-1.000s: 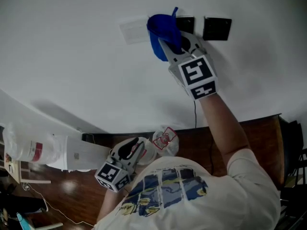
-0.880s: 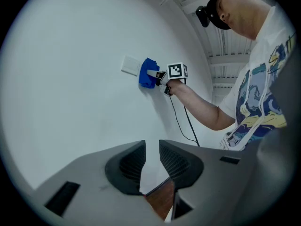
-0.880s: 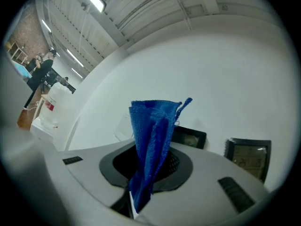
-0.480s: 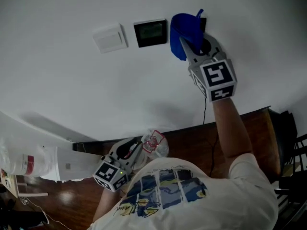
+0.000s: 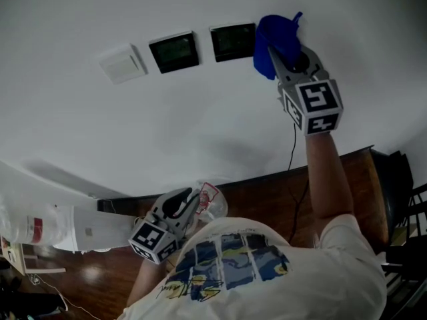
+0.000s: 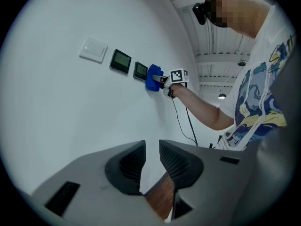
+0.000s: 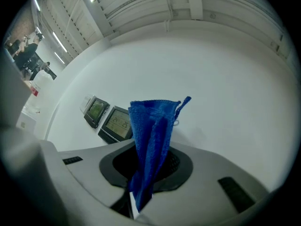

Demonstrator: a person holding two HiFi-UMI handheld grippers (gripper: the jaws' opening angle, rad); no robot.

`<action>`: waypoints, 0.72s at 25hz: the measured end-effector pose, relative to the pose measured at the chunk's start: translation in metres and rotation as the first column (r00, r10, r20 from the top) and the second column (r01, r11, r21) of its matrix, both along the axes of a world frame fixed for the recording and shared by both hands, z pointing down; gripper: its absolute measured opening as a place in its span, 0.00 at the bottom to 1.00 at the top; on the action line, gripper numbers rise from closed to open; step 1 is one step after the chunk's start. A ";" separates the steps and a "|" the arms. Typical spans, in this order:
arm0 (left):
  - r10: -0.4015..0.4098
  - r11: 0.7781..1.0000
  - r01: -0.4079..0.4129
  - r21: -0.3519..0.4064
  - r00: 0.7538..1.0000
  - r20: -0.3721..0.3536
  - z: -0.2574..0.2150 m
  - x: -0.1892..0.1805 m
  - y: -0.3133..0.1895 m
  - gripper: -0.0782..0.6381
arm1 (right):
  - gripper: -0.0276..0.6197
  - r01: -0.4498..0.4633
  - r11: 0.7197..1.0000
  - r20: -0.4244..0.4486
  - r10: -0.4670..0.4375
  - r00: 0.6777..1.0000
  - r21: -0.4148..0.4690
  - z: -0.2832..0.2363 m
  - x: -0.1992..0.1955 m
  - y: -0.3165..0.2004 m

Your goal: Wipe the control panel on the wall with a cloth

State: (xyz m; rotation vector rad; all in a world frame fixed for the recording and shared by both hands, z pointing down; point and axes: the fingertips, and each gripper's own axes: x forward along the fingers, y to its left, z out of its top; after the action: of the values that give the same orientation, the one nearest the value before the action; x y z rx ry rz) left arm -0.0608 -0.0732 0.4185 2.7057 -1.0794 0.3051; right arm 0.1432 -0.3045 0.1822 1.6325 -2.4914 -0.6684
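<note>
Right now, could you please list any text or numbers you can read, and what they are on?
Nothing reads clearly.
Control panel screen: digits, too blurred to read.
Red label at lower left: too small.
Shirt print: illegible.

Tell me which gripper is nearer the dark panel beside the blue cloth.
Right. The right gripper, shut on the blue cloth, sits just right of that dark panel; the left gripper hangs far below it, by the person's chest.
</note>
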 end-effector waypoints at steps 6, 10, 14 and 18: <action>-0.052 0.999 0.052 0.000 0.999 0.009 -0.004 0.022 -0.002 0.21 | 0.16 0.055 0.998 0.031 -0.055 0.998 -0.003 0.002 0.013 -0.008; -0.105 0.994 0.105 0.005 0.994 0.010 -0.009 0.030 -0.004 0.21 | 0.16 0.105 0.994 0.034 -0.105 0.994 0.007 0.000 0.015 -0.006; -0.166 0.986 0.165 0.020 0.986 0.023 -0.015 0.033 -0.004 0.21 | 0.16 0.160 0.987 0.043 -0.161 0.986 0.017 0.003 0.019 0.012; -0.217 0.976 0.217 0.017 0.975 0.056 -0.018 0.035 -0.004 0.21 | 0.16 0.210 0.978 0.067 -0.211 0.975 0.018 0.019 0.028 0.042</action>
State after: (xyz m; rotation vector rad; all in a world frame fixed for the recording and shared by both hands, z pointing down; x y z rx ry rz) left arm -0.0261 -0.0769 0.4000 2.5704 -1.3821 0.3422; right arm 0.1716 -0.2621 0.2007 1.4302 -2.7411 -0.6581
